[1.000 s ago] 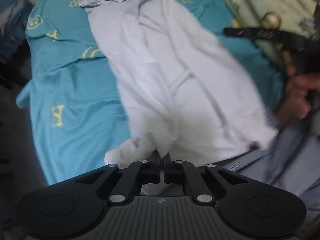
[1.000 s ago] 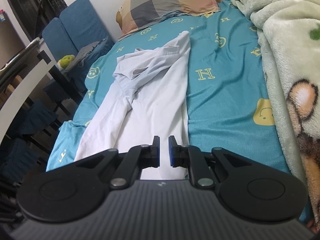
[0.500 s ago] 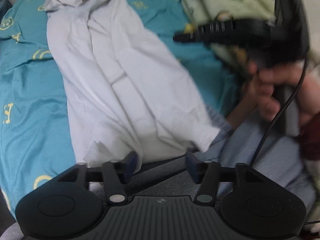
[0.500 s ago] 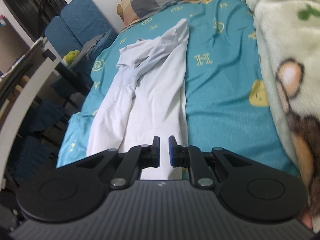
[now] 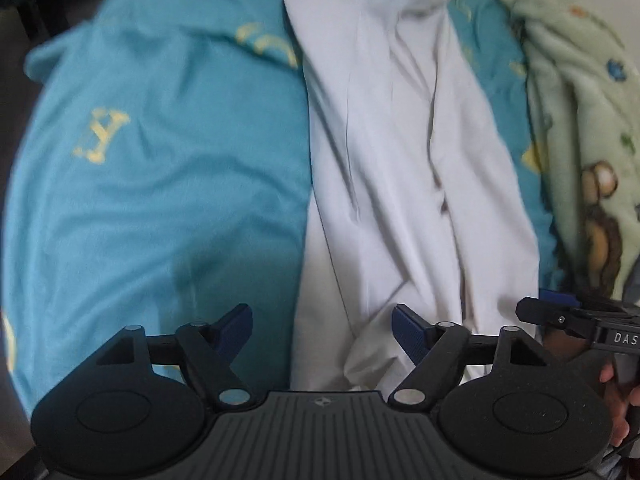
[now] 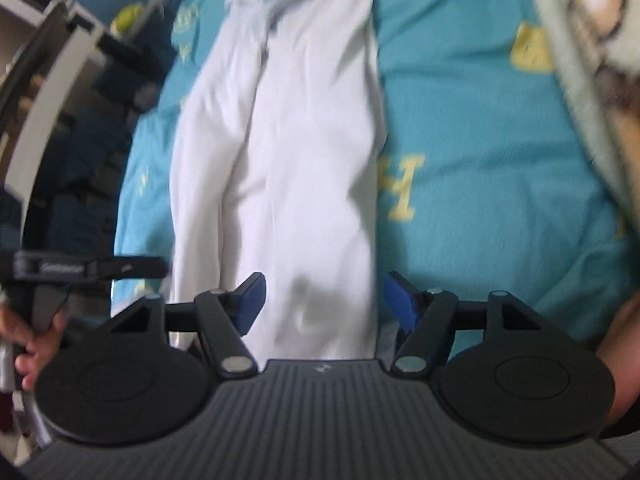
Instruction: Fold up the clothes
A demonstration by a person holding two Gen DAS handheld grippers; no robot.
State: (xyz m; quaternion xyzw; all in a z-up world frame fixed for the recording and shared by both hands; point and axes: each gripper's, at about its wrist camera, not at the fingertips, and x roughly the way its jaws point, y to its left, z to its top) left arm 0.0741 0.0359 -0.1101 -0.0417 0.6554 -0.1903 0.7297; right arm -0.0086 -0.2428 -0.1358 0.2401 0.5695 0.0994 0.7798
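Note:
A white shirt [image 5: 404,168] lies lengthwise on the teal bedsheet [image 5: 160,184], folded into a long strip with its collar at the far end. It also shows in the right wrist view [image 6: 296,152]. My left gripper [image 5: 322,320] is open and empty, just above the shirt's near left edge. My right gripper [image 6: 324,294] is open and empty over the shirt's near hem. The right gripper's tip shows at the right edge of the left wrist view [image 5: 568,316]; the left gripper shows in the right wrist view [image 6: 80,270].
A green fleece blanket with a bear print [image 5: 588,128] lies along the right side of the bed, also in the right wrist view [image 6: 592,40]. Blue chairs and a white frame [image 6: 52,128] stand left of the bed. The sheet [image 6: 480,140] has yellow letter prints.
Both grippers have opened and let go of the shirt. The shirt now lies flat on the bed. Both views have tilted down toward the near hem.

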